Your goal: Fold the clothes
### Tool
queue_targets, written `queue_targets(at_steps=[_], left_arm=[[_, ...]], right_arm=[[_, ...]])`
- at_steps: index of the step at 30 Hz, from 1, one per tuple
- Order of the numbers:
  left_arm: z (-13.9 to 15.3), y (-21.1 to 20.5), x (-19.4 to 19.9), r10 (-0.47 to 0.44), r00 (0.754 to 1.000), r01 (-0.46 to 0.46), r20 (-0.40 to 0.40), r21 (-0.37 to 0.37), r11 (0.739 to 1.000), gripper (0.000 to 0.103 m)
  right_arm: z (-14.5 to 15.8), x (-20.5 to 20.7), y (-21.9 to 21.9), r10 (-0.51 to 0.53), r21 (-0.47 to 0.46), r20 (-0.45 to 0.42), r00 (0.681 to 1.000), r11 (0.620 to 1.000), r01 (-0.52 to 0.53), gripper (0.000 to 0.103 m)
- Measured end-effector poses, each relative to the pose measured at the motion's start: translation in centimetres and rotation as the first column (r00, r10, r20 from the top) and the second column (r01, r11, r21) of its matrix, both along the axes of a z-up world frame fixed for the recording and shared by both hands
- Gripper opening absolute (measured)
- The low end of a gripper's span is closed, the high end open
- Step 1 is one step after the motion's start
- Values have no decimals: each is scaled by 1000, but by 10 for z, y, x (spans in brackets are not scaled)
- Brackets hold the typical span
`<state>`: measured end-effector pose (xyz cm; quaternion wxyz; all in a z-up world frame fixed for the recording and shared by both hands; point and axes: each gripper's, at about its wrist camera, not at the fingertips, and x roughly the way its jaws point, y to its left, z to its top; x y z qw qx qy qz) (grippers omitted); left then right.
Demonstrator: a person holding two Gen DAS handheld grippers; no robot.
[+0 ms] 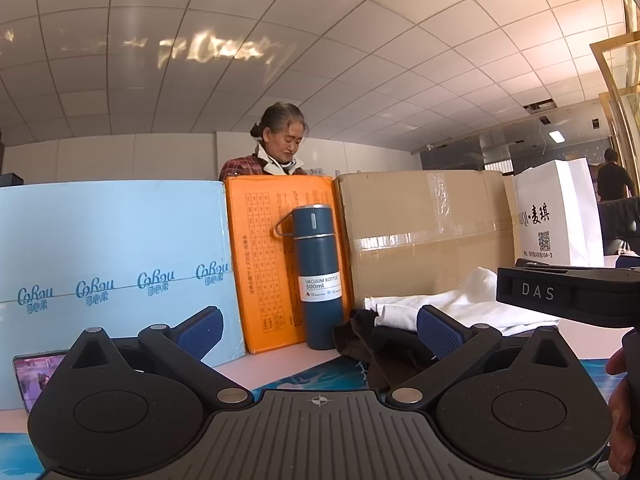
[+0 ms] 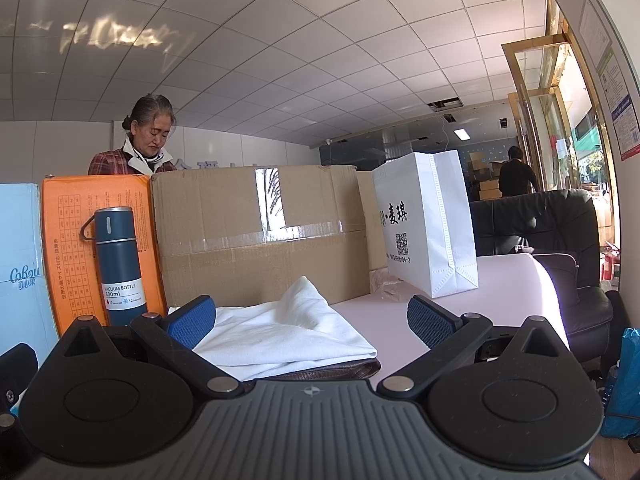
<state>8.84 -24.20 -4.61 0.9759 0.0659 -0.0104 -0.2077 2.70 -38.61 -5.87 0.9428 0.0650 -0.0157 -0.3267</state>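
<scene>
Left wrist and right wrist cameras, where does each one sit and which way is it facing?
Left wrist view: sits on the left claw, facing the vacuum bottle, boxes and clothes; own open fingers show, also the right claw's body and a hand.
Right wrist view: sits on the right claw, facing the white garment and cardboard box; own open fingers show.
Shared: bottle, orange box, cardboard box, white bag, white garment, a person behind the boxes.

Left claw [image 1: 319, 334], right claw [image 2: 311, 322]: black bodies, blue textured pads, silver pivot screws, ribbed grey base.
</scene>
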Motion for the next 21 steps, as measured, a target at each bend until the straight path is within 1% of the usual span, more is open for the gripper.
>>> queue_targets(at_steps=[21], left_arm=[[1,2,0,-4,1000,4,-5,-6,1000,103]], right_arm=[[0,1,-1,1,-1,-1,1000,1000,-1,103]])
